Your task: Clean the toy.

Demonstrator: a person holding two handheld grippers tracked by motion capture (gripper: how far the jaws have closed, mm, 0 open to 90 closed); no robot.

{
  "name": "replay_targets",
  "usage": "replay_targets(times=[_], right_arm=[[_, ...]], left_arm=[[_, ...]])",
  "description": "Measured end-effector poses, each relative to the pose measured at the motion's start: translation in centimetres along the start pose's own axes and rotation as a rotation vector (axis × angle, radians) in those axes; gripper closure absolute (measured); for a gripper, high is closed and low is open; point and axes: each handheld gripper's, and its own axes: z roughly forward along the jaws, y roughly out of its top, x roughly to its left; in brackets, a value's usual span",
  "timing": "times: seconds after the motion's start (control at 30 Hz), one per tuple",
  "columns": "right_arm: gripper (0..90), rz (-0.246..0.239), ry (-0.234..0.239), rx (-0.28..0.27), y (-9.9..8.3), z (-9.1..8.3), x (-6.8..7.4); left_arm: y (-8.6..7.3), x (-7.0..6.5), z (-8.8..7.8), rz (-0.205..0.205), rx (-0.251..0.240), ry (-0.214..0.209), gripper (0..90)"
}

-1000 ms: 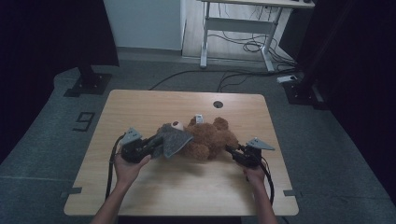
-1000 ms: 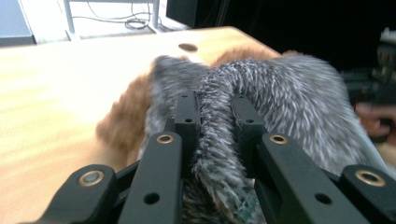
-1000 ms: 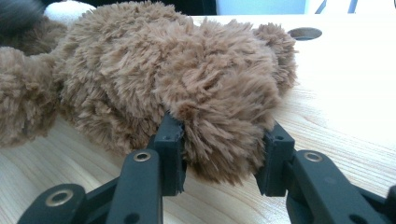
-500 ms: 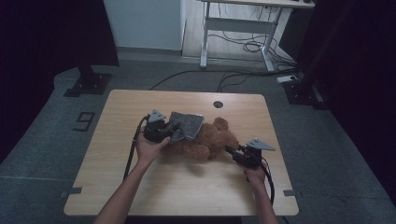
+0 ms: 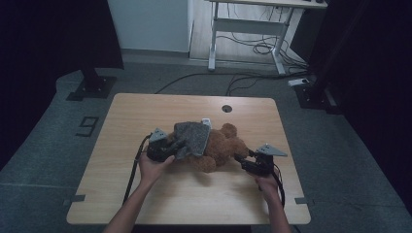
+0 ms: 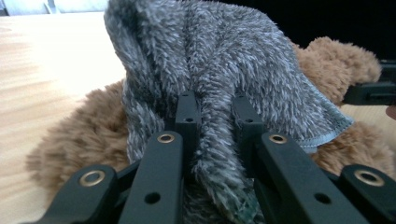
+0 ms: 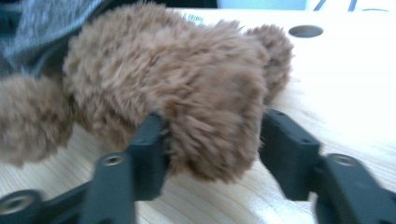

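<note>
teddy bear [image 5: 221, 145] lying flat – long axis left-right across table [image 5: 145, 111]

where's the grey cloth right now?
High view: the grey cloth lies draped over the teddy bear at mid-table, its near edge pinched in the left claw.

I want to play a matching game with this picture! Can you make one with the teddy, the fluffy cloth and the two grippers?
1 teddy bear
2 grey cloth
3 left gripper
4 right gripper

a pinching the cloth
b brown, lying on the table
c jaws just opening round a teddy limb
d draped over the teddy

Pairs: 1-b, 2-d, 3-a, 4-c
</note>
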Motion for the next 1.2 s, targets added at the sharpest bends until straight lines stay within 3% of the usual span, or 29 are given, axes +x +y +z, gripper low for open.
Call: replay_targets(times=[0.03, 0.13, 0.37, 0.43, 0.47, 0.5, 0.57, 0.63, 0.67, 0.7, 0.73, 0.77, 0.8, 0.93, 0.97, 1.0, 1.03, 1.13, 1.2], right_arm=[[34.8, 0.004, -0.01, -0.015, 0.4, -0.4, 0.1], [30.3, -0.001, -0.013, -0.021, 1.2, -0.8, 0.4], [26.4, 0.038, 0.018, -0.055, 3.6, -1.3, 0.5], [23.2, 0.043, 0.055, 0.004, 4.1, -0.2, 0.8], [23.2, 0.043, 0.055, 0.004, 4.1, -0.2, 0.8], [22.5, 0.029, 0.074, 0.058, 3.9, 0.9, 1.2], [22.4, 0.015, 0.1, 0.113, 3.4, 2.1, 1.6], [23.6, 0.008, 0.106, 0.132, 3.1, 2.5, 1.8], [25.4, -0.003, 0.117, 0.166, 2.6, 3.2, 2.1], [37.1, -0.017, 0.111, 0.194, 1.7, 4.0, 2.4], [37.1, -0.017, 0.111, 0.194, 1.7, 4.0, 2.4], [45.3, -0.006, 0.118, 0.189, 1.1, 4.3, 2.2], [45.3, -0.006, 0.118, 0.189, 1.1, 4.3, 2.2], [51.8, -0.016, 0.065, 0.177, 0.7, 4.6, 2.0], [54.3, -0.035, 0.005, 0.159, 0.7, 4.9, 2.2], [54.3, -0.035, 0.005, 0.159, 0.7, 4.9, 2.2], [55.7, -0.066, -0.052, 0.142, 0.8, 5.2, 2.4], [56.2, -0.069, -0.072, 0.133, 0.9, 5.5, 2.4], [57.1, -0.064, -0.059, 0.127, 0.7, 5.4, 2.2]], left_arm=[[-0.3, -0.2, -0.1, -0.005, -0.002, -0.009, 76.6], [-0.6, -0.4, -0.3, -0.014, -0.003, -0.017, 76.7], [-1.7, -1.0, -0.6, 0.001, -0.007, -0.027, 76.9], [-2.0, -1.2, -0.6, 0.004, -0.005, -0.028, 77.0], [-2.2, -1.3, -0.5, 0.003, 0.002, -0.034, 77.0], [-2.6, -1.6, -0.3, 0.008, 0.03, -0.048, 77.0], [-3.2, -1.8, 0.0, 0.005, 0.035, -0.055, 77.0], [-3.3, -1.9, 0.0, 0.002, 0.03, -0.052, 77.1], [-3.2, -1.9, 0.1, 0.003, 0.031, -0.049, 77.1], [-3.1, -1.7, 0.2, 0.0, 0.038, -0.052, 77.1], [-3.1, -1.7, 0.2, 0.0, 0.038, -0.052, 77.1], [-2.9, -1.6, 0.3, 0.001, 0.041, -0.053, 77.2], [-2.9, -1.6, 0.3, 0.001, 0.041, -0.053, 77.2], [-2.6, -1.6, 1.2, 0.02, 0.042, -0.032, 77.4], [-2.3, -1.5, 1.9, 0.012, 0.045, -0.027, 77.4], [-2.3, -1.5, 1.9, 0.012, 0.045, -0.027, 77.4], [-2.1, -1.4, 2.3, 0.008, 0.05, -0.025, 77.4], [-1.7, -1.3, 2.7, -0.004, 0.064, -0.023, 77.3], [-1.6, -1.3, 2.6, -0.003, 0.069, -0.024, 77.2]])
